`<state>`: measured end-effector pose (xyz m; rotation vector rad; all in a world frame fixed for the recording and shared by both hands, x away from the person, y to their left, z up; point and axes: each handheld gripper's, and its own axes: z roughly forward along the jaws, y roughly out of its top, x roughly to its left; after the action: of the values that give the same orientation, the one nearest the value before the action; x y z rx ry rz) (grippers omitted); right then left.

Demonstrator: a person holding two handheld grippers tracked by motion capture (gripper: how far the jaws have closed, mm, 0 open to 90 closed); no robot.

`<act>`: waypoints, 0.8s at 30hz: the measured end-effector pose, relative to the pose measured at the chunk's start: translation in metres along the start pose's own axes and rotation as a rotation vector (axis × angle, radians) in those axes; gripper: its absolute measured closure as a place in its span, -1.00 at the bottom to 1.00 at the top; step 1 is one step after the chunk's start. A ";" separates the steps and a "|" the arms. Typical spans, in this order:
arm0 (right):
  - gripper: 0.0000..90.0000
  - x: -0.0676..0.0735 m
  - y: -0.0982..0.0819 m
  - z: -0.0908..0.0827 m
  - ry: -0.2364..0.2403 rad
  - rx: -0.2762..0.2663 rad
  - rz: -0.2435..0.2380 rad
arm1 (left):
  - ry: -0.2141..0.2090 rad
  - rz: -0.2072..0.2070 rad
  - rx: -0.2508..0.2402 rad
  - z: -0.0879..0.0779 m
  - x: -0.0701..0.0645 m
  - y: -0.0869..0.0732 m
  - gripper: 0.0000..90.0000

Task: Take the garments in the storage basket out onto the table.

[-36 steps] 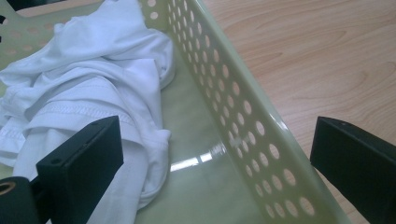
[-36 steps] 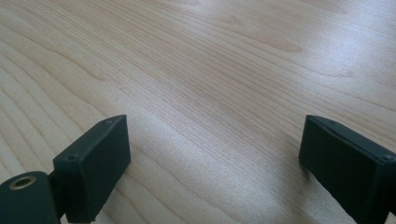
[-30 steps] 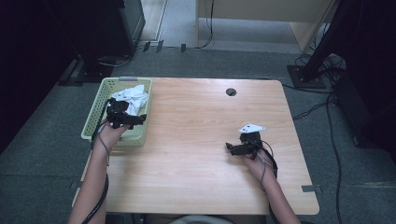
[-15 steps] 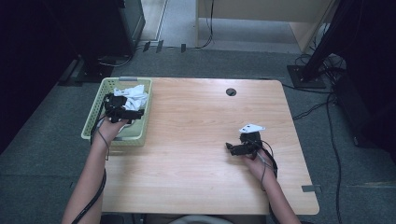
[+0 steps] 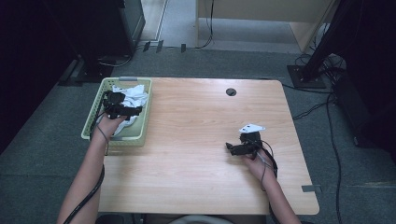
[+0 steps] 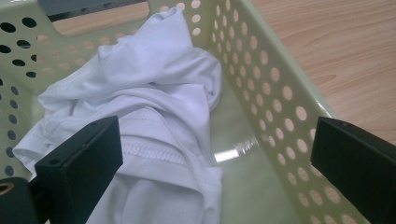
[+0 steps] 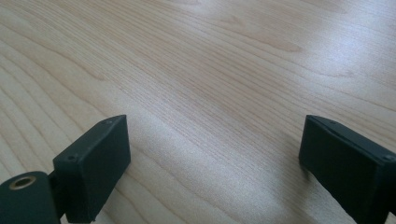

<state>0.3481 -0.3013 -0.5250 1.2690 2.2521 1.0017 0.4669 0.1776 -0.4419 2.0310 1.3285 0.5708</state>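
Observation:
A crumpled white cloth [image 5: 133, 96] [image 6: 140, 116] lies in a pale green perforated basket [image 5: 95, 115] [image 6: 280, 93] at the table's left edge. My left gripper [image 5: 122, 108] [image 6: 215, 172] hovers inside the basket just over the cloth, open, with its jaws wide apart and nothing between them. My right gripper [image 5: 236, 148] [image 7: 212, 172] rests low over the bare wooden table [image 5: 196, 135] [image 7: 210, 70] at the right, also open and holding nothing.
A round cable hole [image 5: 231, 92] sits near the table's far edge. Grey carpet surrounds the table, with cables and a stand base [image 5: 306, 77] at the far right. Dark furniture [image 5: 100, 32] stands beyond the basket.
My left gripper has moved forward and deeper into the basket, toward the cloth. The right gripper has stayed where it was.

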 end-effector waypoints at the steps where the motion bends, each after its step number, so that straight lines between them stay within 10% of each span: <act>1: -0.81 0.000 0.000 0.000 0.000 0.000 0.000 | 0.003 0.004 0.002 0.001 0.001 0.000 -0.95; 24: -0.81 0.000 0.000 0.000 0.000 0.000 0.000 | -0.014 -0.018 0.011 0.025 0.020 0.001 -0.95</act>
<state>0.3481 -0.3014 -0.5250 1.2687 2.2521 1.0020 0.4918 0.1887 -0.4580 2.0264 1.3434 0.5405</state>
